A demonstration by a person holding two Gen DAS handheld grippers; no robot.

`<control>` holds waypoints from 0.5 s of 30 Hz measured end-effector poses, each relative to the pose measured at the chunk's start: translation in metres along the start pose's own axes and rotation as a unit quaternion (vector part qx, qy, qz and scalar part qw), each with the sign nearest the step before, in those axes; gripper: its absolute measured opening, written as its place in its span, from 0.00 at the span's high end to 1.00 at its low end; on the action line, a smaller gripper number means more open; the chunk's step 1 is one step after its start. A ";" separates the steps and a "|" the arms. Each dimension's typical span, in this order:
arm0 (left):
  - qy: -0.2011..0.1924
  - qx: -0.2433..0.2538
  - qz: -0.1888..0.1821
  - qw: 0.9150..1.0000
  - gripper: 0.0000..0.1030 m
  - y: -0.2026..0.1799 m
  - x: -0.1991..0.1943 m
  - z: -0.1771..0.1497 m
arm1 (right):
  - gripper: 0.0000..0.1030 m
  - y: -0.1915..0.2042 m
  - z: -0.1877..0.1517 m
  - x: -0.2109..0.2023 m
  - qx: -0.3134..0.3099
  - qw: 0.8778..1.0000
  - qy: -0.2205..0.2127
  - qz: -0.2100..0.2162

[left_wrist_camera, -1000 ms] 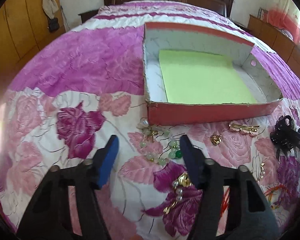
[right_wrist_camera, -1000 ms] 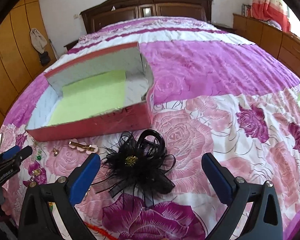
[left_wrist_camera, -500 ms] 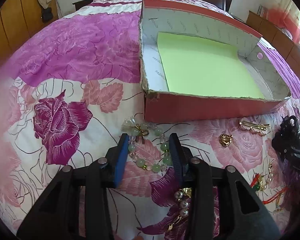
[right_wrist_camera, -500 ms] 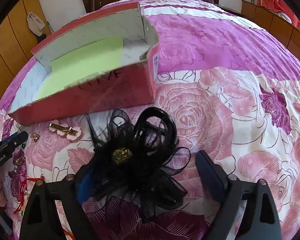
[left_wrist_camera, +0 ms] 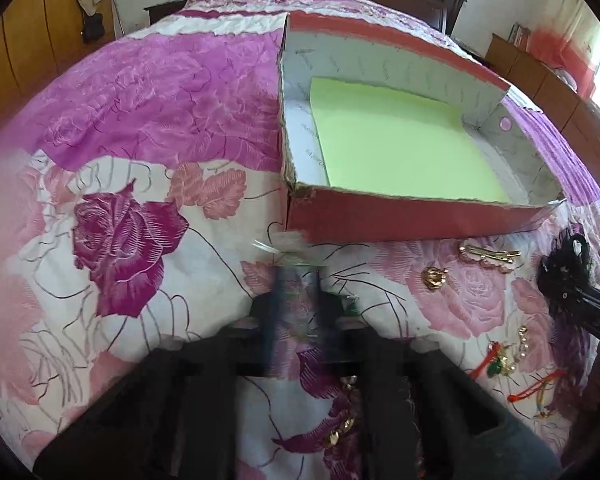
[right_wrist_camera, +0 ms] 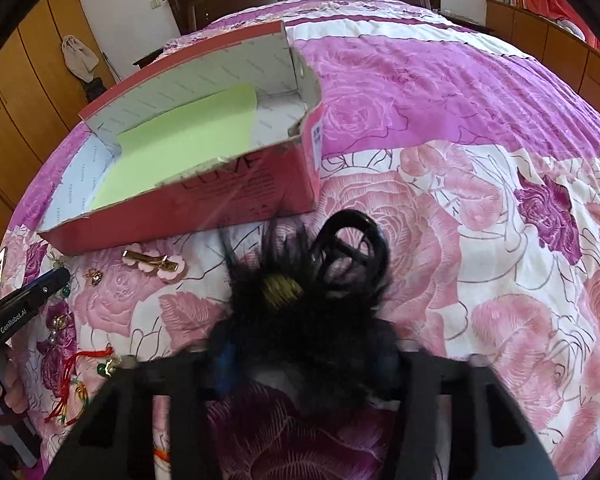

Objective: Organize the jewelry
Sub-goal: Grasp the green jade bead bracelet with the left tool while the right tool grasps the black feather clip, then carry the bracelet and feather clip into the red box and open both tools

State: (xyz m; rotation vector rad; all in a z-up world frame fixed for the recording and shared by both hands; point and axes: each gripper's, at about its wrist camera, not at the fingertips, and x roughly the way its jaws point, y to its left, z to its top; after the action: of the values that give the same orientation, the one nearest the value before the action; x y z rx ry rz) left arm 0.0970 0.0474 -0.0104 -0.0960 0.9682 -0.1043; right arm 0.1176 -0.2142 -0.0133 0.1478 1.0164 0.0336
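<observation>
Bedspread, rose-patterned, bears red box; wooden wardrobes behind.

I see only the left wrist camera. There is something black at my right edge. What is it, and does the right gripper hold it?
Observer: A black feather hair clip with a gold centre; the right gripper is shut on its sides.
Operator: Which part of the red box is nearest to it?
Observer: Its right end, which carries a white label.
Operator: And my left gripper, from there?
Observer: Green beads of the bead bracelet show right at its tip.
</observation>
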 end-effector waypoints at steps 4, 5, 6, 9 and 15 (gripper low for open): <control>-0.017 0.004 -0.012 1.000 1.00 -0.005 -0.016 -0.003 | 0.76 -0.002 -0.004 -0.012 0.001 1.000 -0.014 0.010; -0.022 0.005 -0.015 1.000 1.00 -0.006 -0.021 -0.006 | 0.78 -0.001 -0.005 -0.016 -0.001 1.000 -0.018 0.012; -0.024 0.005 -0.016 1.000 1.00 -0.007 -0.024 -0.006 | 0.80 0.001 -0.006 -0.018 -0.003 1.000 -0.021 0.015; -0.032 0.004 -0.025 0.999 1.00 -0.009 -0.035 -0.009 | 0.85 0.004 -0.012 -0.030 -0.009 0.999 -0.039 0.019; -0.058 0.006 -0.034 0.998 1.00 -0.012 -0.057 -0.008 | 0.95 0.006 -0.018 -0.051 -0.011 0.997 -0.069 0.033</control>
State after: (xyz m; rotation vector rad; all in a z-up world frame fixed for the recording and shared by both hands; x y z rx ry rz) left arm 0.0575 0.0423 0.0332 -0.1231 0.8478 -0.1643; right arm 0.0755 -0.2110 0.0215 0.1612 0.8723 0.0946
